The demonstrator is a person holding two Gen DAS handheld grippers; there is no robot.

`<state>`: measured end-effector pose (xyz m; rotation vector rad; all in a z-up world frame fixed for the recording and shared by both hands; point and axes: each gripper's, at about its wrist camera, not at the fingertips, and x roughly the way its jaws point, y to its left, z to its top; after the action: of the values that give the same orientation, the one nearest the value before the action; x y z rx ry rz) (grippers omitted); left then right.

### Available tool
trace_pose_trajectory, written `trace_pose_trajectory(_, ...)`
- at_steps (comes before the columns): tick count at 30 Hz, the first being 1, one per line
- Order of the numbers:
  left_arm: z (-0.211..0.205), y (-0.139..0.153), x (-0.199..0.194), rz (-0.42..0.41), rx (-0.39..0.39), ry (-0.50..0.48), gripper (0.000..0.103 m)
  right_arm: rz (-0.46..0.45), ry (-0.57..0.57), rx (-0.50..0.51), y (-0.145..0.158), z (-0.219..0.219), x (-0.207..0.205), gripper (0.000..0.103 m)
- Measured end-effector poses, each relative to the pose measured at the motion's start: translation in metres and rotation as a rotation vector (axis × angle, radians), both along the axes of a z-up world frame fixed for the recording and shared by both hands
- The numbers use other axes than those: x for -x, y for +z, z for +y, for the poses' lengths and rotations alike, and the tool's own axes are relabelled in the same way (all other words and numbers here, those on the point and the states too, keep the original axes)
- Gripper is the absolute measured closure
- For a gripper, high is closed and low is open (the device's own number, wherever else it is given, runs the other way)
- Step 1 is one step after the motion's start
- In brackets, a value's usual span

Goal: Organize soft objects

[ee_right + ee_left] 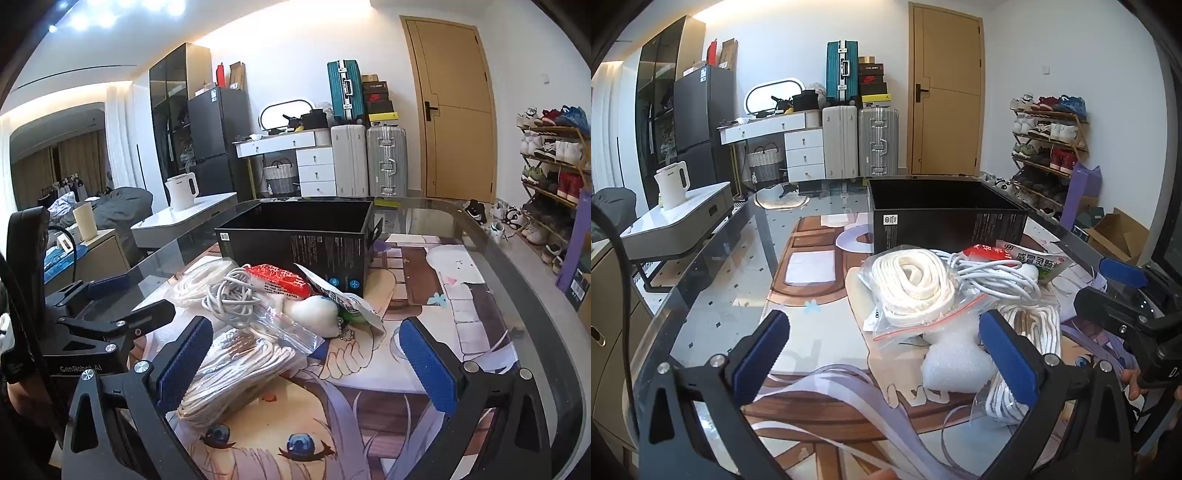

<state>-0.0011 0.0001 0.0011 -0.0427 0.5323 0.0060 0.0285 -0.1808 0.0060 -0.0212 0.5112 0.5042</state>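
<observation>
A heap of soft items lies on the printed mat in front of an open black box [945, 218] [295, 236]. It holds a clear bag of coiled white strap [908, 291], a grey cable coil [997, 277] [232, 299], a red packet [280, 282], a green and white sachet [1041, 260], a white foam piece [953, 365] and a second bagged rope coil [236, 373]. My left gripper [886, 354] hovers open just before the heap, nothing between its pads. My right gripper [306, 365] is open too, its left pad beside the bagged rope coil.
The glass table's curved edge [535, 295] runs along the right. A side table with a white kettle [672, 184] stands to the left. Suitcases [860, 144], a dresser, a door and a shoe rack [1049, 140] fill the room behind.
</observation>
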Motion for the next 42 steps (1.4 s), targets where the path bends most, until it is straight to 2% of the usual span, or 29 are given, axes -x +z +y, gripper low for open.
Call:
trace_pose_trajectory(8, 0.007, 0.0, 0.002, -0.007, -0.01, -0.015, 0.0, 0.003, -0.005, 0.001, -0.001, -0.006, -0.005, 0.0)
trace_pose_trajectory(12, -0.004, 0.002, 0.002, -0.009, -0.033, -0.014, 0.0, 0.002, -0.005, -0.003, -0.002, -0.004, -0.005, 0.0)
trace_pose_trajectory(42, -0.005, 0.004, 0.001, -0.02, -0.026, 0.008, 0.0, -0.003, 0.005, -0.003, -0.001, -0.001, 0.0, 0.0)
